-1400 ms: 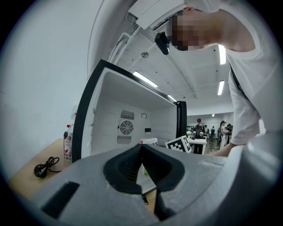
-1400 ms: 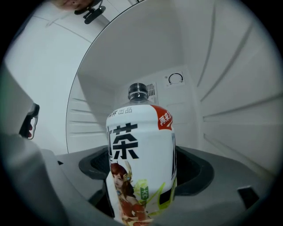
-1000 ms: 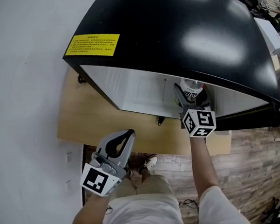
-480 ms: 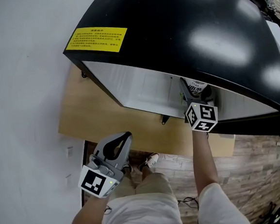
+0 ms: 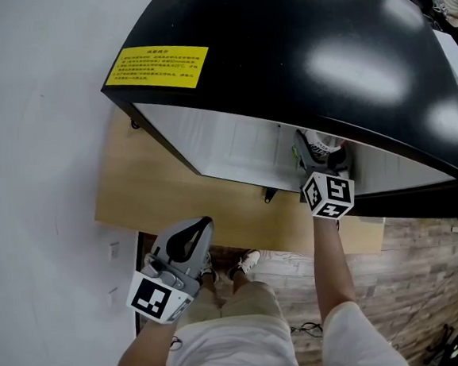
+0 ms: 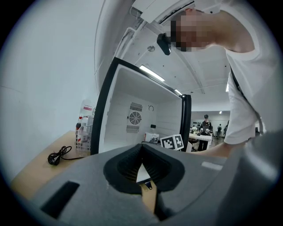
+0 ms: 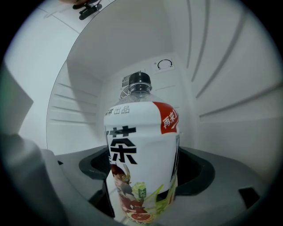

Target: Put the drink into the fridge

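The drink [image 7: 141, 159], a clear bottle with a black cap and a white label with red and green print, stands upright between the jaws of my right gripper [image 7: 143, 194], which is shut on it. Both are inside the white interior of the open black fridge [image 5: 297, 45]. From the head view only the bottle's top [image 5: 321, 140] shows under the fridge's upper edge, above the right gripper [image 5: 319, 156]. My left gripper [image 5: 192, 231] hangs low by my body, shut and holding nothing. In its own view the left gripper [image 6: 142, 165] faces the fridge, with the drink [image 6: 151, 138] small inside.
The fridge stands on a wooden table [image 5: 158, 192] against a white wall. A yellow label [image 5: 155, 68] is on the fridge top. Left of the fridge stand a wire rack of bottles [image 6: 84, 132] and a coiled black cable [image 6: 59, 155]. People stand far behind.
My right gripper has carried the drink a little deeper under the fridge's top edge. The left gripper has sunk slightly toward my body.
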`<state>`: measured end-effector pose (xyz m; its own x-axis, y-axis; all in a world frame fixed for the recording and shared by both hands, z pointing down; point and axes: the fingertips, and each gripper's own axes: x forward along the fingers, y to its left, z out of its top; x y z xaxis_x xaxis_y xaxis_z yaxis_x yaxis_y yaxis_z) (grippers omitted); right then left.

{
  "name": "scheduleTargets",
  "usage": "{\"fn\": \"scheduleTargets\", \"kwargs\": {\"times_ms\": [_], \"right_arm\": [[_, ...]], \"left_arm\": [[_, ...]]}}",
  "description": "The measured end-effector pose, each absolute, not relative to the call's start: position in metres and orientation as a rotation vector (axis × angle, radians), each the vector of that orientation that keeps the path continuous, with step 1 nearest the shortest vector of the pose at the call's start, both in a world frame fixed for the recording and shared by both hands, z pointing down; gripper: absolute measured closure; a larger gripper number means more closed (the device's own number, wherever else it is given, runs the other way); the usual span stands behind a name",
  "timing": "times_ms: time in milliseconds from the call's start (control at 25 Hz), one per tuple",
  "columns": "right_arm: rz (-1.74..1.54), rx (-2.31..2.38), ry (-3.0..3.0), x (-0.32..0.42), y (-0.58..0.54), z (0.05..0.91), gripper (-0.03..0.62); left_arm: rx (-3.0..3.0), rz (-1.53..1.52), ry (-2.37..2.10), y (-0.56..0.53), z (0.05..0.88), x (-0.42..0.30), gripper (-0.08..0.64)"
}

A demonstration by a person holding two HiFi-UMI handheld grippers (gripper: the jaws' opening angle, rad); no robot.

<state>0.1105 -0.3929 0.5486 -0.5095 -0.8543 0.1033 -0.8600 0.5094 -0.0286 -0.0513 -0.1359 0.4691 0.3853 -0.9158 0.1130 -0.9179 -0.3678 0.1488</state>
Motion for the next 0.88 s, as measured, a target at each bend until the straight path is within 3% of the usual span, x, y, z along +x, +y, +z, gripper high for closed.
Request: {"fn": "scheduleTargets", "kwargs": {"times_ms": [200, 440, 880], "right_arm": [[0.133, 1.526, -2.574, 0.113, -0.392, 0.554, 0.179], [0.161, 1.572, -2.530, 0.121, -0.381, 0.555, 0.130], [0.177, 1.601, -2.485, 0.128, -0.351, 0.535, 0.141]], "left_arm": [[2.463, 0.038, -1.596, -0.132, 0.473, -0.048, 0.548], [2.487, 0.028, -1.582, -0.128, 0.469, -0.052, 0.548], [2.550, -0.042, -1.522, -0.118, 0.459, -0.064, 0.548]]}}
